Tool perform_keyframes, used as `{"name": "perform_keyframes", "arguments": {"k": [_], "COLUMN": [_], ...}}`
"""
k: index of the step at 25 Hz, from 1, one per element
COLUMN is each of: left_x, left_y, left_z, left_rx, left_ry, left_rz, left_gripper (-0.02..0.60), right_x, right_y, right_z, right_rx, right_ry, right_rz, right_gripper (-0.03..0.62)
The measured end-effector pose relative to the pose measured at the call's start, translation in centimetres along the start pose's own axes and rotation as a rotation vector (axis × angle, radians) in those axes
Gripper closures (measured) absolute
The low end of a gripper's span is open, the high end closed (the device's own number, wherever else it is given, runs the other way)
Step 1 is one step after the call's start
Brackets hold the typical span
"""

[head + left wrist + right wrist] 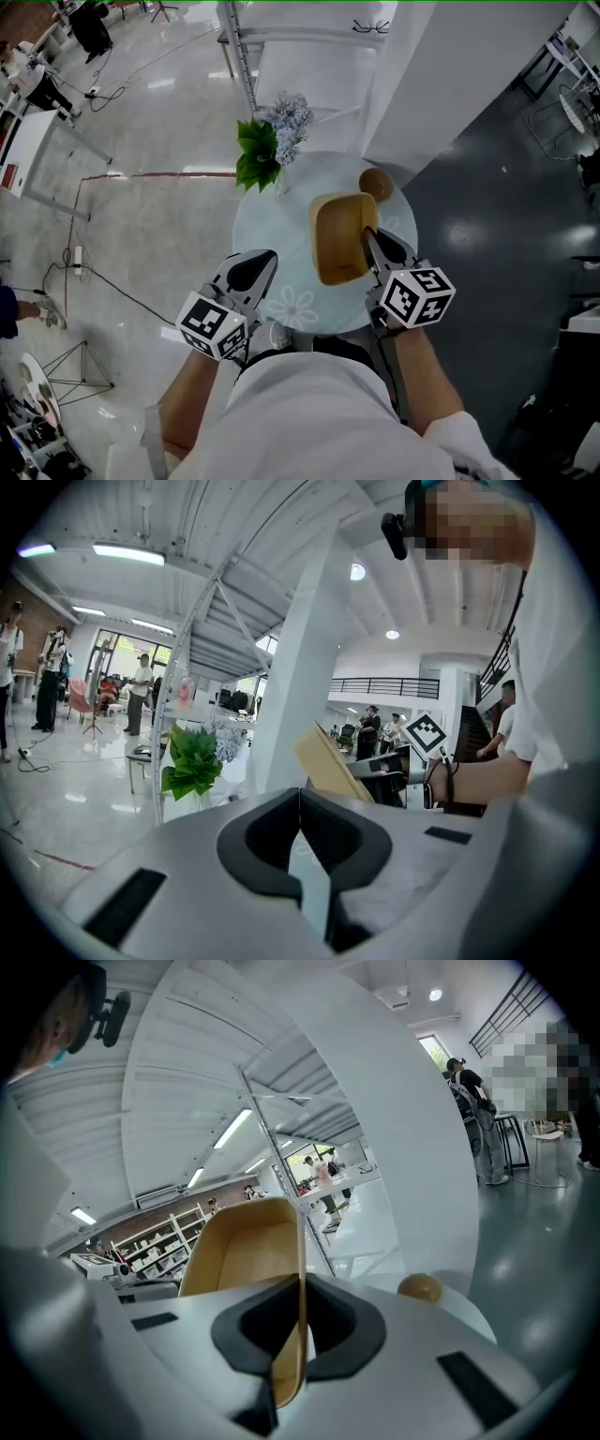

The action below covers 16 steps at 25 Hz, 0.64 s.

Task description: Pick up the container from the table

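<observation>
A tan, open rectangular container (pixel 341 236) hangs tilted above the round glass table (pixel 272 220), its hollow side facing left. My right gripper (pixel 369 236) is shut on the container's right wall; in the right gripper view the thin rim (pixel 301 1269) runs between the jaws and the hollow (pixel 244 1251) shows to the left. My left gripper (pixel 264 263) is shut and holds nothing, at the table's near left edge. From the left gripper view the container (pixel 330 763) shows edge-on beyond my left gripper (pixel 300 810).
A small tan round bowl (pixel 376 184) (pixel 419 1287) sits at the table's far right. A vase of green leaves and pale blue flowers (pixel 270 142) (pixel 195 759) stands at the far left edge. A white column rises behind. People stand far off.
</observation>
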State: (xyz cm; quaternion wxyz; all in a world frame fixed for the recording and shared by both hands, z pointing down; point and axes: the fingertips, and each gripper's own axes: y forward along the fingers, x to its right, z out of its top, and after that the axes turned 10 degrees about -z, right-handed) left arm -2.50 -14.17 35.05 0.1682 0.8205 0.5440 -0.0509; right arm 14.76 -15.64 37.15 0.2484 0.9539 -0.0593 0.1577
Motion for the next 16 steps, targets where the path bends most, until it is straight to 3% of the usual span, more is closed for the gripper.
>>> {"name": "perform_keyframes", "arguments": {"k": [16], "left_x": [0.59], "left_y": [0.28], "left_z": [-0.53], "left_rx": [-0.007], "left_ry": [-0.003], "left_rz": [0.006], "left_gripper": [0.560], "right_x": [0.34], "right_y": [-0.36], "right_z": [-0.85], "right_rx": [-0.016], "right_ry": [0.000], "right_rz": [0.016], "right_gripper": [0.566]}}
